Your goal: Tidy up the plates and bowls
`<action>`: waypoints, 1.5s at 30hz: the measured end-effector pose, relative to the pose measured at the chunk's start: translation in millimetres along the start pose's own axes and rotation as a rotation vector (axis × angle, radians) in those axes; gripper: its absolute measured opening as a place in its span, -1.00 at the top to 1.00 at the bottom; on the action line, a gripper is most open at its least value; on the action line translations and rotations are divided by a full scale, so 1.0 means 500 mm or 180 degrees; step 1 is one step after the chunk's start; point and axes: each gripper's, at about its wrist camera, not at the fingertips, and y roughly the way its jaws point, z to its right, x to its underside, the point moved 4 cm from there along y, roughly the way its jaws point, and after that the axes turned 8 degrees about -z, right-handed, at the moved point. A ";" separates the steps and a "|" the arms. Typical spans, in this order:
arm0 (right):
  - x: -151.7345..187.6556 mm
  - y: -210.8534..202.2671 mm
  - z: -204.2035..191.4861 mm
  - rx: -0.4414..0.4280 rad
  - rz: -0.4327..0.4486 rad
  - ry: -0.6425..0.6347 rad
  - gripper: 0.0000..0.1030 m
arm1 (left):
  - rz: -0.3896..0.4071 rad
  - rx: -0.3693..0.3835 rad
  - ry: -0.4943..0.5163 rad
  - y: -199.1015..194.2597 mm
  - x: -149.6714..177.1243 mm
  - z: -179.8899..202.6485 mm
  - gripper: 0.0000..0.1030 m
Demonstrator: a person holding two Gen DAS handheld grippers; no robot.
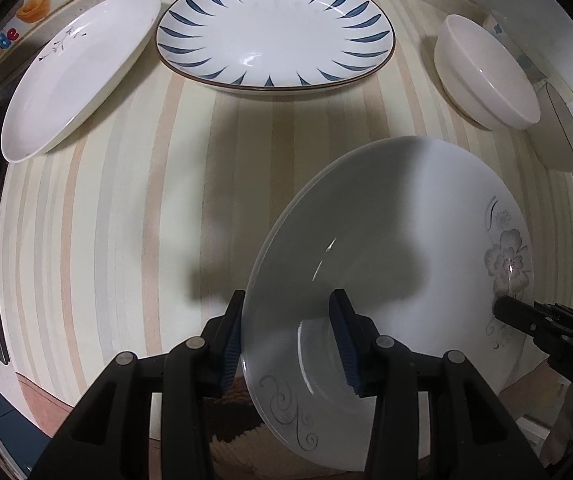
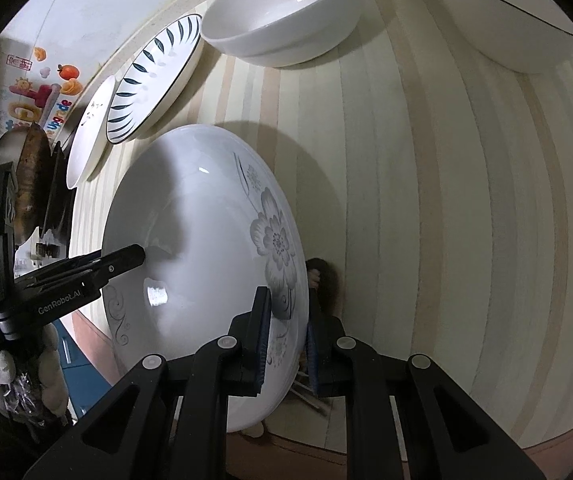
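The left gripper (image 1: 286, 336) and right gripper (image 2: 286, 340) each clamp the rim of one floral plate (image 1: 390, 264), on opposite edges, holding it tilted above the striped table (image 1: 126, 220). Beyond it lie a white plate (image 1: 82, 76) and a blue-leaf plate (image 1: 274, 32), just beside each other. A white bowl (image 1: 486, 76) sits right, and what seems another bowl (image 1: 562, 132) is at the edge.

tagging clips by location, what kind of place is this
Probably a home dining or kitchen table: a striped tablecloth set with a blue-leaf plate and a white bowl, and a colourful children's poster on the wall behind.
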 end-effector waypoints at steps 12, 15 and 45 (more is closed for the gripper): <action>-0.065 -0.204 -0.134 -0.0111 0.0486 -0.0228 0.12 | 0.0583 0.0082 -0.1050 -0.180 -0.024 -0.278 0.21; -0.146 -0.198 -0.262 -0.0303 0.0520 -0.0635 0.07 | 0.0588 0.0233 -0.1386 -0.164 -0.054 -0.358 0.21; -0.610 0.221 -0.605 0.0142 -0.0038 -0.1402 0.65 | 0.0722 0.0290 -0.1525 -0.122 -0.155 -0.459 0.40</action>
